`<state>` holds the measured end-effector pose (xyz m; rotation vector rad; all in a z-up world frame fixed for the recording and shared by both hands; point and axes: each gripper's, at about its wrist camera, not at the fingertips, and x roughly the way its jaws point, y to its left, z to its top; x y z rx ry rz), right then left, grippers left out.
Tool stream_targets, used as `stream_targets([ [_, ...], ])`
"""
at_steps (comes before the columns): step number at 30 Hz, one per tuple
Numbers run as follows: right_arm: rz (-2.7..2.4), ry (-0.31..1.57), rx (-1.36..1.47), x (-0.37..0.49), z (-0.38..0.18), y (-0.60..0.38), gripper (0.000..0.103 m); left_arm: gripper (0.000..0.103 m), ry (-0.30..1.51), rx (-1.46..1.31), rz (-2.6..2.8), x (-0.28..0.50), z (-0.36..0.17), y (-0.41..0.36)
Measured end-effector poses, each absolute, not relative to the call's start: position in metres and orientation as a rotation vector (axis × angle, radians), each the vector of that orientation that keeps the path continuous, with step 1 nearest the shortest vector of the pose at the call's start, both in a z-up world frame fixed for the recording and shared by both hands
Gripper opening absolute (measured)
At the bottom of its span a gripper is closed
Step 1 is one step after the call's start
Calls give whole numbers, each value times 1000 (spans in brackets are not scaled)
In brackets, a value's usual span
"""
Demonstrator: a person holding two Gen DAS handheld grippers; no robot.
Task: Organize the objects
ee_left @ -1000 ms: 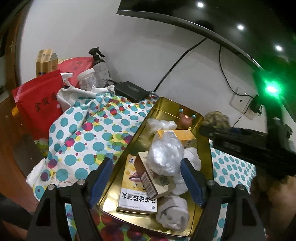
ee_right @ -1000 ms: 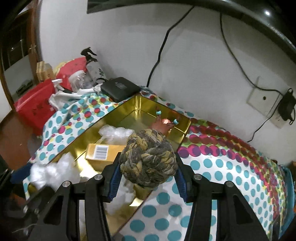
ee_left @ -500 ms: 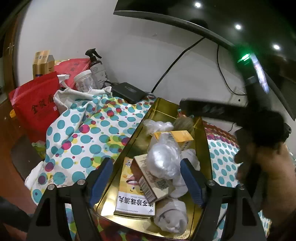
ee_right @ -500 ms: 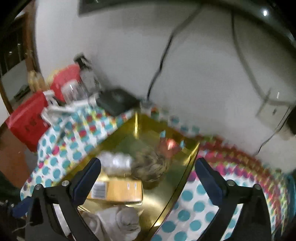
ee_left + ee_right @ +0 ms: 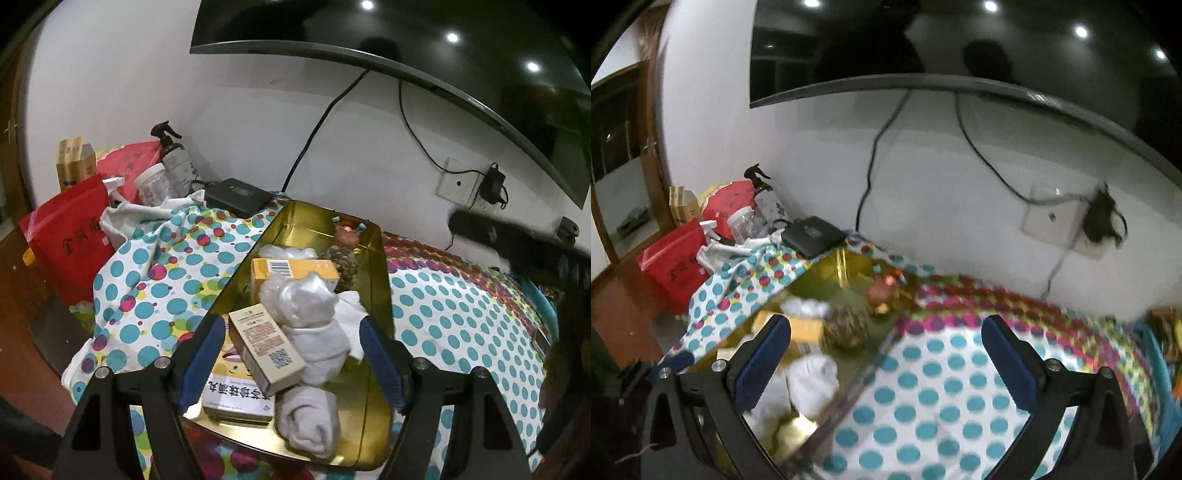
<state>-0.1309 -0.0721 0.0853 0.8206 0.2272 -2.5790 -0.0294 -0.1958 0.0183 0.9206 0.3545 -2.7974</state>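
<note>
Left gripper [image 5: 291, 354]: jaws apart, empty, over the near end of the gold tray [image 5: 376, 373]. Right gripper [image 5: 886, 354]: jaws apart, empty, above the dotted cloth [image 5: 942, 391]. The woven rope ball [image 5: 340, 263] lies in the tray's far half, beside the yellow box [image 5: 291, 271].

Tray [image 5: 382, 295] on cloth [image 5: 443, 314]; inside it, ball [image 5: 341, 264] behind boxes [image 5: 291, 271], towels [image 5: 310, 417] in front; router [image 5: 236, 195] behind the tray, against the wall.

Left gripper [image 5: 291, 360] black-framed, blue-padded fingers [image 5: 202, 360], silver screws, right gripper [image 5: 886, 363] seemingly alike, blurred
</note>
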Motion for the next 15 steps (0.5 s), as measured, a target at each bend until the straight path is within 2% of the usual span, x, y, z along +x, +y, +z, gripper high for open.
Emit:
stream_targets([
  [11,-2633,156,855,-76,60,-13,103,77,297,909,-2822,-30,22,-179],
  [15,-2651,55,891,-39,46,27,103,77,257,910,-2823,-31,23,-172],
])
